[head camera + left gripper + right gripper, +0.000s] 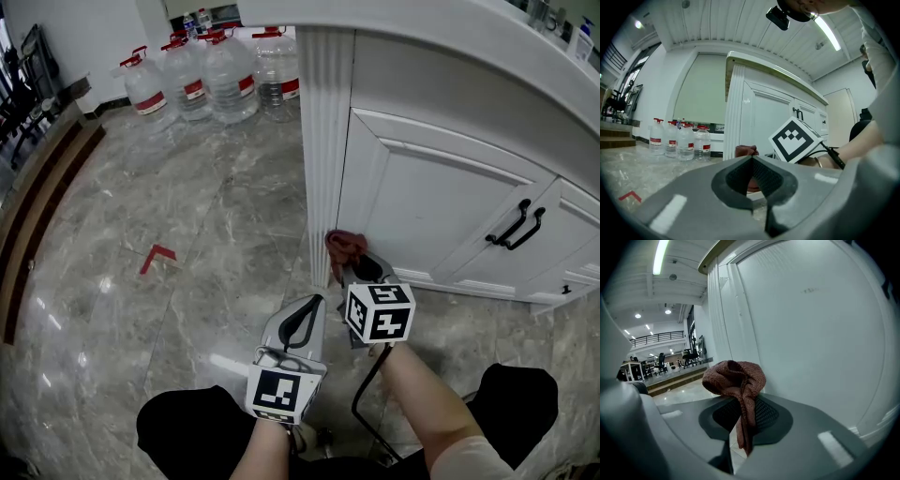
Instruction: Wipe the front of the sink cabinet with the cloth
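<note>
Head view, read left to right. Wooden steps (33, 211) run along the 9 o'clock edge. The floor (187, 206) is grey polished stone, and a red corner mark (157, 257) lies on it at about 10 o'clock from the claws. Water bottles (208, 75) with red caps and red labels stand grouped at 11 o'clock, near the cabinet's far end. The left claw (313, 303) is low at centre and points to 12 o'clock over the floor, apart from the cabinet. In the left gripper view the left claw (752, 160) has its jaws pressed together at the tips with nothing between them. The right claw (356, 269) sits just beside it at its 1 o'clock, jaws clamped on the cloth (344, 245). In the right gripper view the right claw (743, 405) pinches the cloth (736, 376): reddish-brown, knitted, bunched above the jaw tips, with one tail hanging down between the pads. The cloth is at the foot of the fluted post (325, 141), by the lower left corner of the nearest door. Whether it touches the front cannot be told. The sink cabinet (441, 202) is white with panelled doors and fills 1 to 3 o'clock. Its black handles (516, 225) are at 3 o'clock, well apart from the cloth.
</note>
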